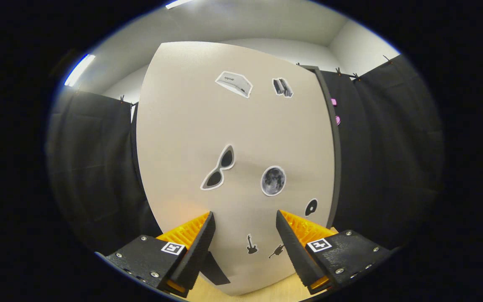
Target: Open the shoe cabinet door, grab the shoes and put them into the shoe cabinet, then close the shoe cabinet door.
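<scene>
Spread, empty gripper fingers face the shoe cabinet door at twelve o'clock, just ahead; catch its dark edge at two o'clock, then swing gently

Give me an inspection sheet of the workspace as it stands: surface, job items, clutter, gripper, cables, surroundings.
Surface: light wooden surface shows below the cabinet door, between and under the jaws.
Job's things: beige shoe cabinet door stands just ahead of the jaws; whether it is shut or ajar cannot be told. A dark frame edge runs along its right side.
Clutter: nothing loose seen; stickers on the door include sunglasses, a moon, two guitars and a disc.
Gripper: gripper open, jaws apart, holding nothing, pointed at the lower door.
Cables: nothing seen.
Surroundings: black cloth wall on both sides, white ceiling with a light strip.
</scene>
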Demonstrator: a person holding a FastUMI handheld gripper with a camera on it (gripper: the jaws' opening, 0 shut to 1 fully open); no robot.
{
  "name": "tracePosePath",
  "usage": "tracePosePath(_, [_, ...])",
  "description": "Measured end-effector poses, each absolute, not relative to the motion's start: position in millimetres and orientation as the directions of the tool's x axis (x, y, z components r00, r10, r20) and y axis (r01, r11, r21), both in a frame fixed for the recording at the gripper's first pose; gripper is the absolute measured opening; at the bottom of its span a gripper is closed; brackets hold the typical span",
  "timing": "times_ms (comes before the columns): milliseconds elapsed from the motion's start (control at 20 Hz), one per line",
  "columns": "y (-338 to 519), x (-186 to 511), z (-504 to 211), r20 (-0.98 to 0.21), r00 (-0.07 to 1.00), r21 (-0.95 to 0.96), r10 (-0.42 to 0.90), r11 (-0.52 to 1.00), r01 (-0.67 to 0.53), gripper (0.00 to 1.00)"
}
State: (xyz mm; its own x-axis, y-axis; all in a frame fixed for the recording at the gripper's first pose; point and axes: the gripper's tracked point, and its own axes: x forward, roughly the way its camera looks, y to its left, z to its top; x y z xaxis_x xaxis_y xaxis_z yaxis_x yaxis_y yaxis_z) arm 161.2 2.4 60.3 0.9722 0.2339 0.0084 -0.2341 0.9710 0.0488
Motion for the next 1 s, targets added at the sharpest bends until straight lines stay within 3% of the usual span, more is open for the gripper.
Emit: tracePosePath(1000, [7.0,191.5,65.2,0.030,0.996,0.030,0.084,0.996,-0.084,0.91])
